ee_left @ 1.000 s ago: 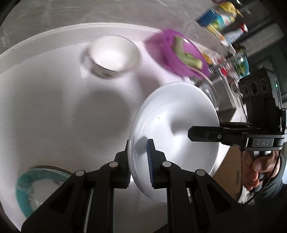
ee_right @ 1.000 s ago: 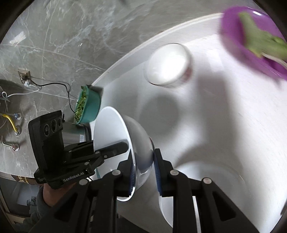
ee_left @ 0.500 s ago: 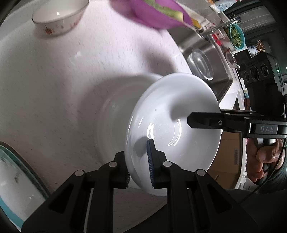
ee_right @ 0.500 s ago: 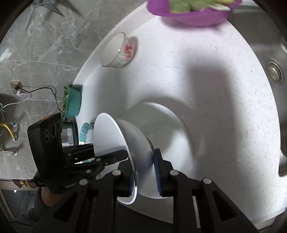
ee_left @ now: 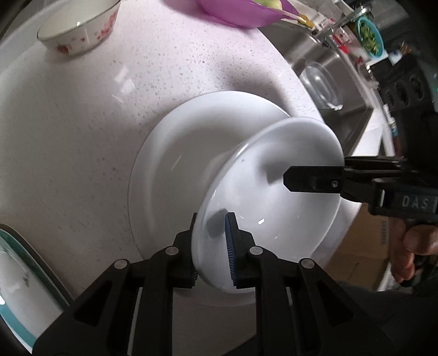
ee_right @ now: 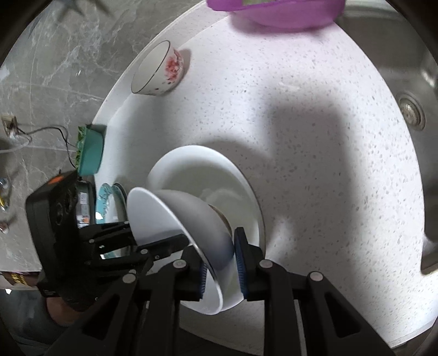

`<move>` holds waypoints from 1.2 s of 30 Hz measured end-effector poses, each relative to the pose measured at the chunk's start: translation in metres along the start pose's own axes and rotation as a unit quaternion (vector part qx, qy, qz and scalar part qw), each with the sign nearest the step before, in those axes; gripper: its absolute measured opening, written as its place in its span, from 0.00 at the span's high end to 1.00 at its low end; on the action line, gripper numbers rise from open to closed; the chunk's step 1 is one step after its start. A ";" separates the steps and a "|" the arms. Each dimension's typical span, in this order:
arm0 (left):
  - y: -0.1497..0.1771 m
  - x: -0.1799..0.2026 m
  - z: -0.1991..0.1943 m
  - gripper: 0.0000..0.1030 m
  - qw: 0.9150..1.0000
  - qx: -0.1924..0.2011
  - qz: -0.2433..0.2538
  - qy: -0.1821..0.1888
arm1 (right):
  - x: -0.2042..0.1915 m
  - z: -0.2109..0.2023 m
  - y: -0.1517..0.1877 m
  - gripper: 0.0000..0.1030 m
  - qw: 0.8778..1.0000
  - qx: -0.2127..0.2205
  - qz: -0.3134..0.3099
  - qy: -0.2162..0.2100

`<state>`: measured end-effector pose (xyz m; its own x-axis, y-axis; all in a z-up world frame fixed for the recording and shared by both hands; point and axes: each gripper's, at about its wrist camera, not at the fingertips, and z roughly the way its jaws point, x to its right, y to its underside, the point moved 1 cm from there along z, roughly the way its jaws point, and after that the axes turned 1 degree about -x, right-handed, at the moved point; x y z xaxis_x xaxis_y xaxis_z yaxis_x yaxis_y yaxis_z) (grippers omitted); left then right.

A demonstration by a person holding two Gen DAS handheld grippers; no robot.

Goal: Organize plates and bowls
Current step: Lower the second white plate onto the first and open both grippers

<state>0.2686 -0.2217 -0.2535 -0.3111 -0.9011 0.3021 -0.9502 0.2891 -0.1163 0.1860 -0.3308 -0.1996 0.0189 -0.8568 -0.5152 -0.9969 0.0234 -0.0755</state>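
Both grippers grip one white bowl by opposite sides of its rim. My left gripper is shut on the near rim; my right gripper is shut on the other side and shows in the left wrist view. The bowl hangs tilted just above a white plate lying on the counter, also in the right wrist view. I cannot tell whether the bowl's foot touches the plate. A small white bowl with red flowers stands farther back, also in the right wrist view.
A purple bowl with greens sits at the back of the white speckled counter. A steel sink with a glass bowl lies to the right. A teal-rimmed plate lies at the left. A teal bowl stands by the wall.
Both grippers have brought the white bowl down and forward over the white plate, closer to the counter. The grip on the rim has not changed.
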 end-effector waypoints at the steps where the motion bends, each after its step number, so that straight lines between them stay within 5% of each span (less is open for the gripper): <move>1: 0.000 0.002 0.001 0.85 1.000 0.003 0.005 -0.009 | -0.002 0.001 0.001 0.78 1.000 0.002 -0.008 0.008; 14: -0.003 0.010 0.004 0.71 0.997 0.046 0.040 -0.044 | -0.006 0.009 0.007 0.85 0.998 0.017 -0.040 0.051; 17: -0.003 0.015 0.004 0.65 0.997 0.058 0.038 -0.039 | -0.006 0.009 0.006 0.89 0.997 0.023 -0.046 0.061; 21: -0.002 0.017 -0.005 0.41 0.996 0.080 0.039 -0.025 | -0.012 0.012 0.006 0.88 0.994 0.023 -0.066 0.087; 27: 0.002 0.013 -0.013 0.40 0.995 0.097 0.033 -0.007 | -0.016 0.015 0.009 0.86 0.992 0.022 -0.072 0.098; 31: 0.007 0.010 -0.024 0.33 0.993 0.112 0.031 0.000 | -0.018 0.014 0.013 0.80 0.993 0.021 -0.071 0.091; 36: 0.012 0.005 -0.040 0.26 0.992 0.123 0.027 -0.001 | -0.023 0.011 0.018 0.60 0.995 0.026 -0.069 0.073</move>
<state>0.2551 -0.2097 -0.2157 -0.3621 -0.8867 0.2873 -0.8985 0.2501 -0.3607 0.1682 -0.3048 -0.1980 0.1405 -0.9193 -0.3675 -0.9800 -0.0763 -0.1837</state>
